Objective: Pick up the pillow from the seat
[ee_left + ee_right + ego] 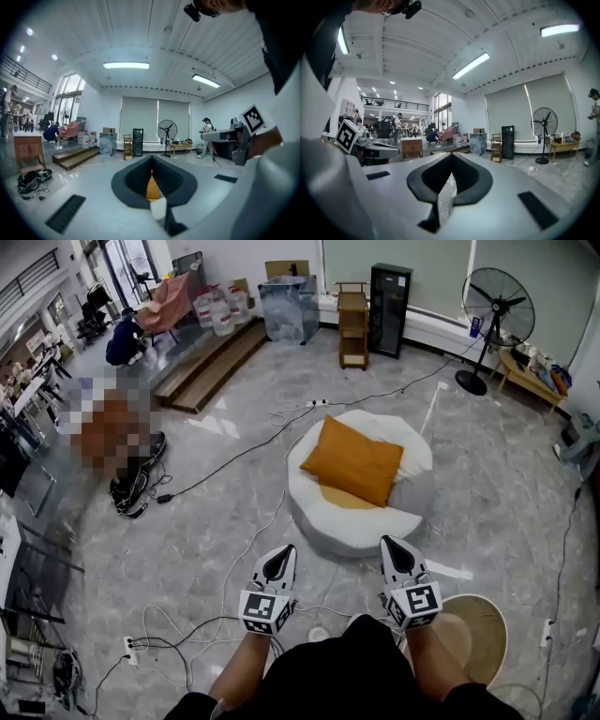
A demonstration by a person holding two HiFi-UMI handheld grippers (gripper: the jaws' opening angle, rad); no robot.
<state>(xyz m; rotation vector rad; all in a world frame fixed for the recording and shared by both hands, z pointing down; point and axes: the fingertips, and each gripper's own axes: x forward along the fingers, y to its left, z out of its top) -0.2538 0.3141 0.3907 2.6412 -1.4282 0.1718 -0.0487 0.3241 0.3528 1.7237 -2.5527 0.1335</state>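
An orange pillow (353, 461) lies tilted on a round white-and-grey beanbag seat (328, 519) on the floor ahead. My left gripper (279, 562) is held near the seat's front left edge, shut with nothing in it. My right gripper (397, 552) sits just short of the seat's front right edge, also shut and empty. In the left gripper view a sliver of the orange pillow (152, 188) shows through the slit between the closed jaws. The right gripper view shows the closed jaws with only floor seen through the slit; the pillow is not seen there.
A standing fan (497, 310) and a low wooden table (531, 377) are at the far right. Wooden steps (211, 362), a small shelf (353, 324) and a black cabinet (389, 296) line the back. Cables (234, 559) run over the marble floor. A round woven stool (481, 634) stands beside my right leg.
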